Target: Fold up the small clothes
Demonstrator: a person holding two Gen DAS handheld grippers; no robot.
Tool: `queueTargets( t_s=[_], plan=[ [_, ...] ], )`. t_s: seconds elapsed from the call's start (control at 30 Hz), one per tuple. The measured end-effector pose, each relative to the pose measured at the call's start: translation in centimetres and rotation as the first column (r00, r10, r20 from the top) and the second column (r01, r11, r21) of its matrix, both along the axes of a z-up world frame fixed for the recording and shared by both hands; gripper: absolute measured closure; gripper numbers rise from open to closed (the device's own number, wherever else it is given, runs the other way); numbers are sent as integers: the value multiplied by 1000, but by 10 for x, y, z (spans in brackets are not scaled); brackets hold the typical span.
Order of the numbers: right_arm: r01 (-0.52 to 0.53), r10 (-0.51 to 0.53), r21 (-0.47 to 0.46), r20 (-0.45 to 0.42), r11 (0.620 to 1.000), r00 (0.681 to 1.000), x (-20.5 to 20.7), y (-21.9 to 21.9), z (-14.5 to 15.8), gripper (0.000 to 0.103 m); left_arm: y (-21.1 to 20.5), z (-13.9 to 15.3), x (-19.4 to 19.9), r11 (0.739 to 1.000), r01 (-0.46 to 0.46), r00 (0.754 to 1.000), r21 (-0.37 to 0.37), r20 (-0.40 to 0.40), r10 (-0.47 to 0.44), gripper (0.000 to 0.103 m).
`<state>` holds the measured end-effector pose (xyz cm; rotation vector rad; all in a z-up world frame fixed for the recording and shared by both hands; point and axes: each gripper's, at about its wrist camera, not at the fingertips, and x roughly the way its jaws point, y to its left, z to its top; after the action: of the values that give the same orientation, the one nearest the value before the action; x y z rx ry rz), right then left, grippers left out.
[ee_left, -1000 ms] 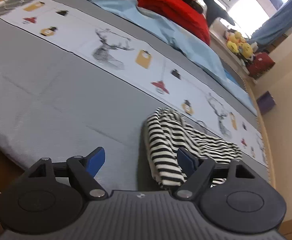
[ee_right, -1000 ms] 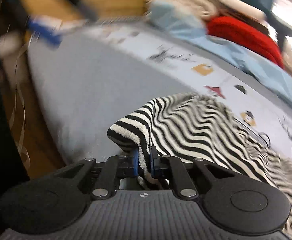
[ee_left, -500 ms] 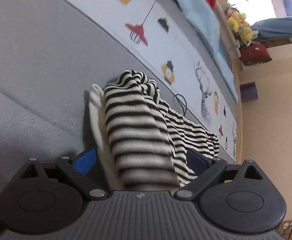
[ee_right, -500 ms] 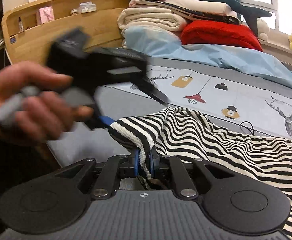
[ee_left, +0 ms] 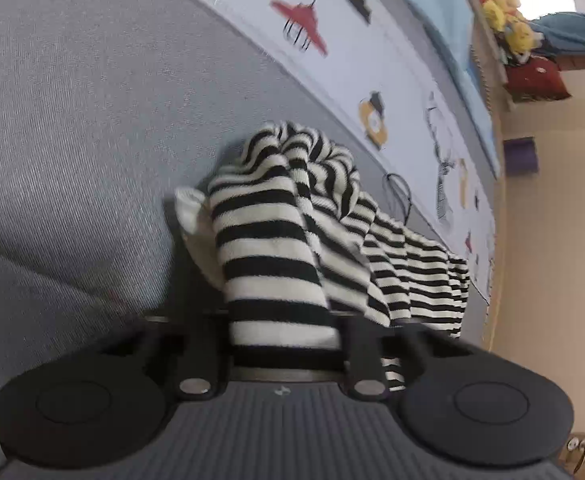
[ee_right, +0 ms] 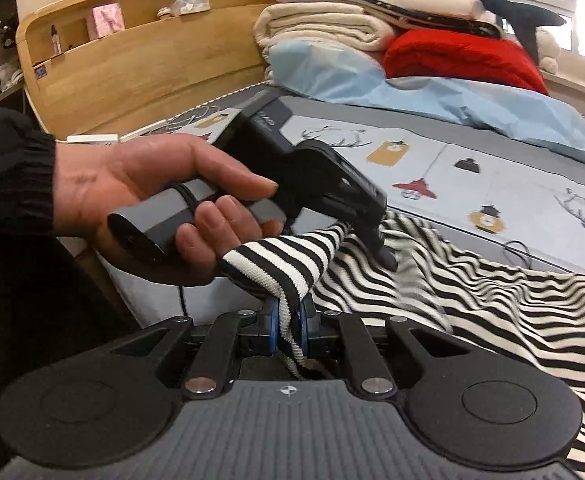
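Striped garment (ee_right: pixel 472 300) — pinched in left tool (ee_left: pixel 284 320) and right tool (ee_right: pixel 288 320).

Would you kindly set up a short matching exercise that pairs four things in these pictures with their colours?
Things:
1. garment held in both grippers
2. headboard
3. pillow on the pile
4. sheet under the pile

Colours:
A. light blue
B. black and white stripes
C. red
D. wood brown

Pairs: 1-B, 2-D, 3-C, 4-A
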<state>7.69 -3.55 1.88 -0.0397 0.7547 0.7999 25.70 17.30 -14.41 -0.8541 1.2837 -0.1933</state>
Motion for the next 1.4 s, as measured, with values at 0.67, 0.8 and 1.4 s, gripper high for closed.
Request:
queueTargets(
  t_s=[0.67, 0.8, 1.4],
  plan=[
    [249, -229, 357, -97, 900, 969, 9, -66, 28, 94, -53, 106, -5, 994, 21, 868, -108, 495, 36, 92],
    [374, -364, 381, -102, 846, 926, -4, -133, 29, 94, -136, 123, 7, 988, 129, 827, -79, 559, -63, 92],
    [841, -726, 79, -465, 536, 506, -12, -293, -40, 82, -192, 133, -24, 934, 270, 738, 232, 573, -356, 55]
  ],
)
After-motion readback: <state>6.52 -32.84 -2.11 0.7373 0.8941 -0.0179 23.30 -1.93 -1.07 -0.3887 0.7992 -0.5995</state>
